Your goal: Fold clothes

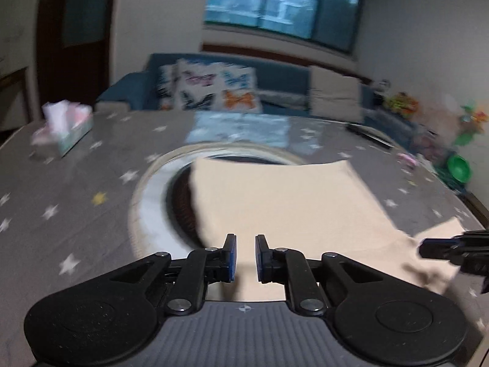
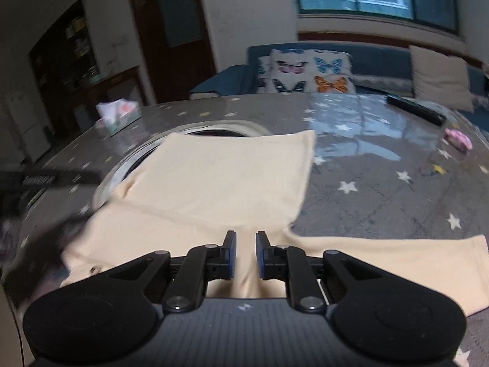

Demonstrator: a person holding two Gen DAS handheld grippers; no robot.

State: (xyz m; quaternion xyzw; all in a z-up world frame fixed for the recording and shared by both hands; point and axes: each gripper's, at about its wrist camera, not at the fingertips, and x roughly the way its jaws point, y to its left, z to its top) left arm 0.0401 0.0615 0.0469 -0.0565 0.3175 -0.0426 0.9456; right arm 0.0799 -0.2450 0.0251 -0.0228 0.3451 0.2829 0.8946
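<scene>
A cream shirt (image 1: pixel 290 202) lies spread on the grey star-patterned table (image 1: pixel 76 214), partly over a round glass turntable (image 1: pixel 146 202). My left gripper (image 1: pixel 246 257) is at the shirt's near edge, its blue pads narrowly apart with cream cloth pinched between them. My right gripper (image 2: pixel 246 253) grips a raised ridge of the same shirt (image 2: pixel 220 177) near its front, beside a sleeve (image 2: pixel 412 263) that stretches to the right. The right gripper's black fingers (image 1: pixel 443 247) show at the right edge of the left wrist view. A dark blur at the left of the right wrist view hides the shirt's left corner.
A tissue box (image 1: pixel 64 131) stands at the table's far left. A black remote (image 2: pixel 415 110) and a small pink thing (image 2: pixel 458 139) lie at the far right. A green bowl (image 1: pixel 458 168) sits off the table's right edge. A blue sofa (image 2: pixel 366 58) with butterfly cushions is behind.
</scene>
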